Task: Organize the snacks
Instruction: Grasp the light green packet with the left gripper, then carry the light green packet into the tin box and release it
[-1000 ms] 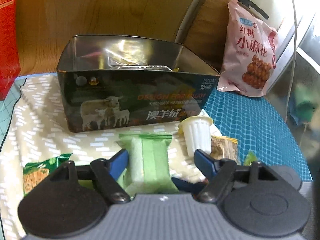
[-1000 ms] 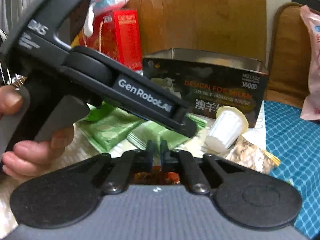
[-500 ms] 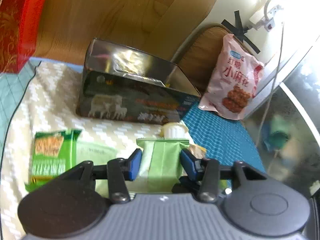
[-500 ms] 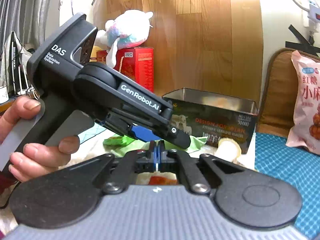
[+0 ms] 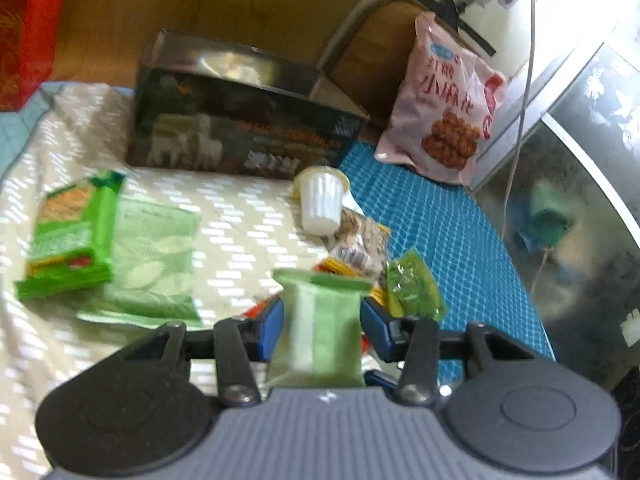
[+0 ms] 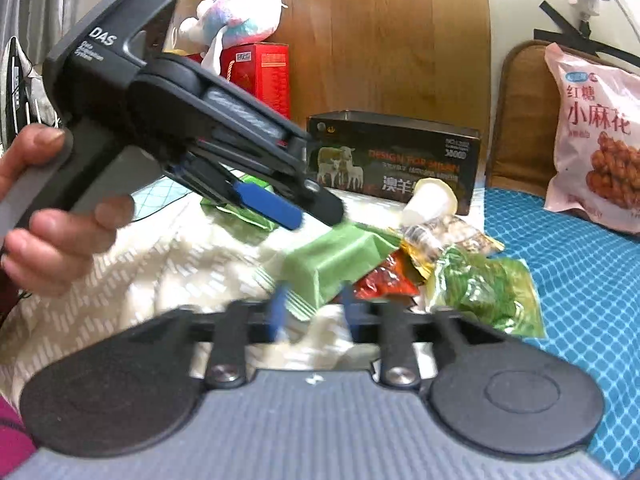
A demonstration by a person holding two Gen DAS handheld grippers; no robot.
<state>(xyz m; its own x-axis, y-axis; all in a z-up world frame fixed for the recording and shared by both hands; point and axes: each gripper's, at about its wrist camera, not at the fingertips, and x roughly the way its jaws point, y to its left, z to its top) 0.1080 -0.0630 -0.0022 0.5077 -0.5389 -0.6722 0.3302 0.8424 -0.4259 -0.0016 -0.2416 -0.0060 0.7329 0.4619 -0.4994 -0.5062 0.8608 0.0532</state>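
My left tongs (image 5: 322, 326) grip a pale green snack packet (image 5: 316, 332), lifted just above the near end of the snack pile on the tabletop (image 5: 240, 216). My right tongs (image 6: 310, 312) are opening, with nothing pressed between them that I can see. I judge this the carrying step: next the packet needs swinging over the open tin box (image 5: 240, 120) at the far side and letting go.

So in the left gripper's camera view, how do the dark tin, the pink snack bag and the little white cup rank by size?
1. Dark tin
2. Pink snack bag, though it stands farther back
3. White cup, clearly smallest
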